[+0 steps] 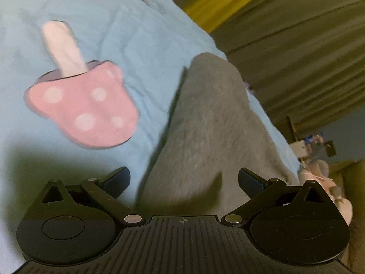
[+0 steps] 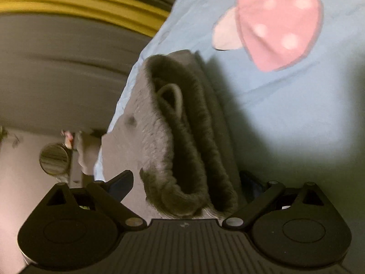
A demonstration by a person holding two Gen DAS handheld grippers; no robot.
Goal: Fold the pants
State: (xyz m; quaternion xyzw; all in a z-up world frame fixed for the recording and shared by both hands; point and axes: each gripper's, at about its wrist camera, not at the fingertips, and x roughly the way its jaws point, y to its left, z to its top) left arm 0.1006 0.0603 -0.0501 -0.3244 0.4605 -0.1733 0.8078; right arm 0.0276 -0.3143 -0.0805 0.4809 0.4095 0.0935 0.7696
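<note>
Grey fleece pants (image 2: 182, 141): folded bundle on light-blue bed sheet (image 1: 95, 22), beside pink mushroom print (image 1: 86, 109). Soft, light, floppy; likely best taken at thick waistband. Left hand-held gripper (image 1: 183, 179) wide, empty. Right hand-held gripper (image 2: 189, 182) wide, straddling waistband, not clamping.

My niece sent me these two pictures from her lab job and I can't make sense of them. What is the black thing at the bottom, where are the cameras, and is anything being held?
The black thing is a hand-held gripper with two fingers; a person carries one in each hand, each with a wide-angle camera looking out along its fingers. One picture is from the left gripper, the other from the right gripper. Both look at grey pants lying folded on a light blue sheet, beside a pink mushroom-shaped cushion. The right view shows the ribbed waistband between the open fingers. Neither gripper is holding anything: both stand open, not pressing on the cloth.
</note>
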